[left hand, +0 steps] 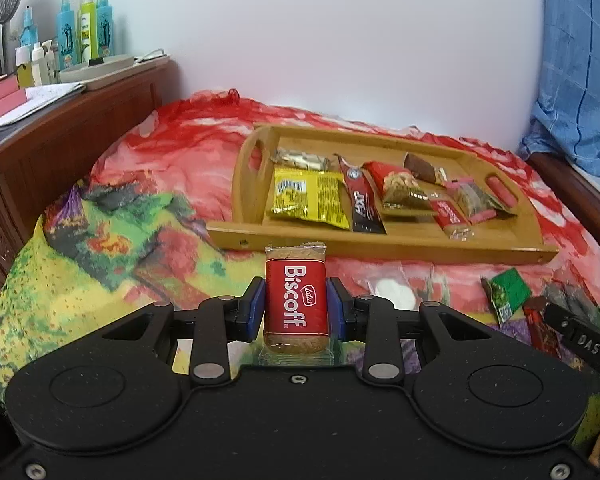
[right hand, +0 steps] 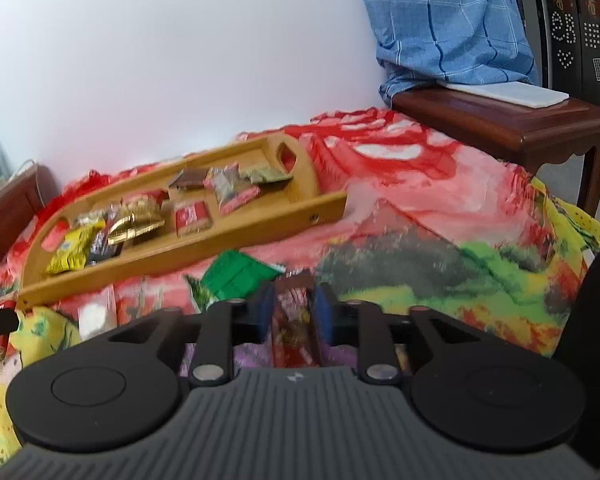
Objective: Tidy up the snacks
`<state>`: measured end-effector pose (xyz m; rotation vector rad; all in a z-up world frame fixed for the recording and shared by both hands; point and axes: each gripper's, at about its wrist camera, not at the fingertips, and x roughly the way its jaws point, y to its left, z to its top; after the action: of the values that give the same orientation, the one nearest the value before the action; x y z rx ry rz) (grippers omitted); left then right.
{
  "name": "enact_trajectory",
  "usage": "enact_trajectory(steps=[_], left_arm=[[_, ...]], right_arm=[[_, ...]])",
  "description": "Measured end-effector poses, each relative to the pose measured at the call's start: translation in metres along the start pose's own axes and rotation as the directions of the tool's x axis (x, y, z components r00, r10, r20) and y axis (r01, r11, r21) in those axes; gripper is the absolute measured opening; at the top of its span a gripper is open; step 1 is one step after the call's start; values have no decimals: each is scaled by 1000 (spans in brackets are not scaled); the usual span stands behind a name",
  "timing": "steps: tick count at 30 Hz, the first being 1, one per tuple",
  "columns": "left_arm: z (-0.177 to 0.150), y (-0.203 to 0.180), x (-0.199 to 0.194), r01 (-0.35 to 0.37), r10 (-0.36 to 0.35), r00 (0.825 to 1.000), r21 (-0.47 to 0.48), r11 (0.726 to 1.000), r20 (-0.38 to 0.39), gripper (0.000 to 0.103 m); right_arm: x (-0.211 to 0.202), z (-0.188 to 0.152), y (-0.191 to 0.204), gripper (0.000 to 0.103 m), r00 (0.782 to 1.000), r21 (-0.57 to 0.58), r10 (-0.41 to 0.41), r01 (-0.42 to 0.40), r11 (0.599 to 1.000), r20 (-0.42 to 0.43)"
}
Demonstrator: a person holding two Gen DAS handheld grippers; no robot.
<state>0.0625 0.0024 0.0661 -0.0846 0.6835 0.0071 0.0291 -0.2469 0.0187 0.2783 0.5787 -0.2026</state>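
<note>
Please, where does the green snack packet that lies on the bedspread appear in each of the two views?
Left wrist view: green packet at lower right, in front of the wooden tray.
Right wrist view: green packet near centre, just below the tray's front wall.
Shared landmark: the wooden tray.

bed cover | on it: wooden tray, green packet

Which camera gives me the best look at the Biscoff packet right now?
The left wrist view. There the Biscoff packet stands upright and sharp, label readable, clamped in the left gripper. The right wrist view shows only a red sliver at its far left edge, possibly the packet.
</note>
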Motion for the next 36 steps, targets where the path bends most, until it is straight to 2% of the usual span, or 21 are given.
enact_trajectory(steps=[1, 3, 4, 6, 11, 12, 13, 17, 18, 20, 21, 22, 23, 24, 28, 32, 33, 34, 36], left_arm=[[-2, 0, 0, -1, 1, 1000, 1, 1000, -3, 31], [-4, -1, 1, 0, 0, 1000, 4, 1000, -8, 31], [-5, -1, 1, 1, -1, 1000, 5, 1000, -10, 31], [-5, -1, 2, 3, -3, 1000, 6, 1000, -10, 31], [4, -1, 0, 18, -18, 1000, 4, 1000, 10, 31], [7, -1, 0, 23, -23, 1000, 5, 1000, 15, 31], [11, -2, 0, 28, -28, 999, 6, 1000, 22, 31], [26, -3, 3, 41, -42, 998, 12, 999, 44, 31], [30, -3, 4, 43, -44, 998, 9, 999, 48, 31], [36, -4, 5, 43, -44, 997, 9, 999, 57, 31], [38, -5, 5, 44, -44, 997, 11, 999, 64, 31], [39, -5, 6, 46, -46, 997, 13, 999, 67, 31], [39, -6, 7, 47, -48, 997, 14, 999, 67, 31], [39, -6, 8, 47, -48, 997, 14, 999, 63, 31], [32, -8, 14, 50, -50, 998, 12, 999, 32, 31], [24, -10, 16, 57, -57, 998, 16, 998, 7, 31], [22, -10, 16, 58, -58, 998, 18, 998, 2, 31], [21, -11, 16, 60, -60, 998, 20, 998, -1, 31], [20, -11, 15, 65, -65, 998, 21, 998, -4, 31]], right_arm=[[1, -2, 2, 58, 1000, -12, -8, 8, 1000, -8], [5, -5, 6, 59, 999, -36, -6, 5, 999, -33], [7, -6, 7, 53, 999, -41, 0, -1, 999, -44], [9, -8, 10, 30, 998, -52, 18, -21, 998, -62], [0, 0, 13, 26, 997, -50, 73, -73, 996, -10], [-2, 3, 14, 22, 997, -52, 80, -80, 995, 5], [-3, 8, 13, 5, 996, -50, 91, -91, 995, 18], [-5, 33, 9, 6, 990, -33, 127, -125, 992, 66], [-4, 38, 8, 6, 989, -43, 126, -123, 992, 74], [1, 46, 8, 15, 990, -76, 132, -127, 989, 57], [2, 48, 8, 24, 989, -91, 140, -136, 987, 38], [3, 48, 7, 40, 990, -101, 139, -136, 986, 21], [4, 45, 6, 46, 991, -109, 132, -131, 985, 0], [4, 42, 6, 56, 992, -114, 126, -127, 985, -18], [2, 20, 2, 70, 990, -81, 94, -103, 991, -105], [-1, 2, 3, 73, 985, -57, 81, -90, 994, -149], [-1, -2, 6, 70, 985, -72, 71, -83, 994, -157], [0, -6, 9, 49, 984, -85, 68, -83, 993, -166], [-2, -10, 13, 27, 985, -107, 63, -81, 991, -159]])
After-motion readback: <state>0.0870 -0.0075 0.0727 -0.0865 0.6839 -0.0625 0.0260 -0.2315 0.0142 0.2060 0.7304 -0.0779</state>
